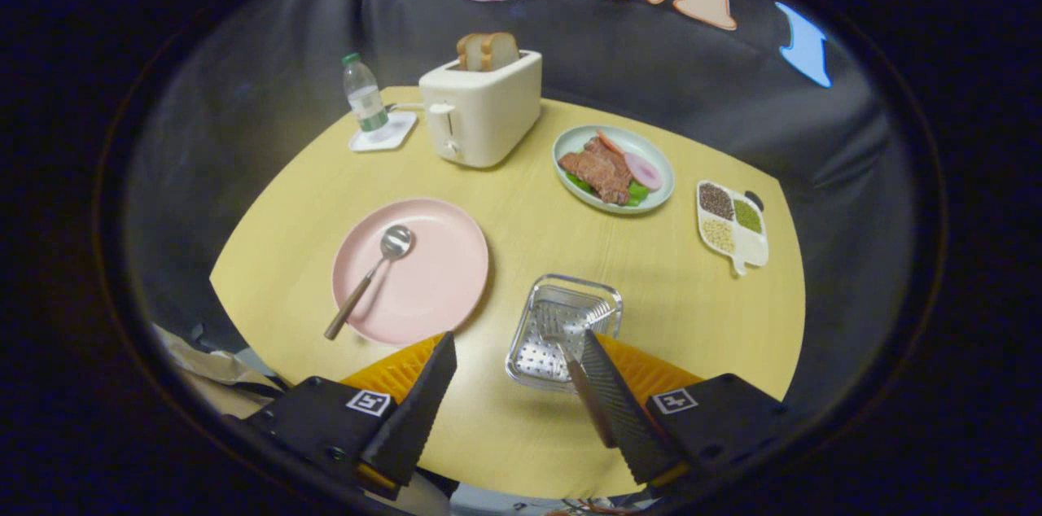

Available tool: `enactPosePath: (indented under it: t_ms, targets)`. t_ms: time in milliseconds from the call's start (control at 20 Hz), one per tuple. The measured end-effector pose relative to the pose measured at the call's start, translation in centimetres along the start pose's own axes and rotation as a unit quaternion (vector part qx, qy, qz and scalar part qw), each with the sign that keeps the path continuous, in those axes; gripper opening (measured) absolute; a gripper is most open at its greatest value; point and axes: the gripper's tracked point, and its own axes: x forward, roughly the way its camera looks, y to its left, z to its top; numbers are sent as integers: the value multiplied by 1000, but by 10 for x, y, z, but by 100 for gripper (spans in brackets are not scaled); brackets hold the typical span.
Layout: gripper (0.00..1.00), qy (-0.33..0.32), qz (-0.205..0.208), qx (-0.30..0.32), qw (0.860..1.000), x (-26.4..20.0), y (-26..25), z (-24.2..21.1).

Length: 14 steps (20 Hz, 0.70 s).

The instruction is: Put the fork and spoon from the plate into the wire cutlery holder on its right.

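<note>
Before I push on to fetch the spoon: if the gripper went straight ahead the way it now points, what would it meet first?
Probably bare table: the open gripper points between the pink plate and the wire cutlery holder, where the fork leans by one finger. Far beyond stands the toaster. Depth is uncertain.

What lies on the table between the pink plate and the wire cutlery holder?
In the gripper view, nothing: bare yellow table separates the pink plate from the wire cutlery holder. The open gripper hangs nearer, a fork by its right finger.
</note>
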Motion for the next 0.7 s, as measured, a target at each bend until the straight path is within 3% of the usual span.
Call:
enactPosePath:
  t_ms: [450, 700]
  targets:
    - [99, -138, -36, 59, 988, -3, 66, 22]
    - [99, -152, -36, 58, 986, 18, 104, 19]
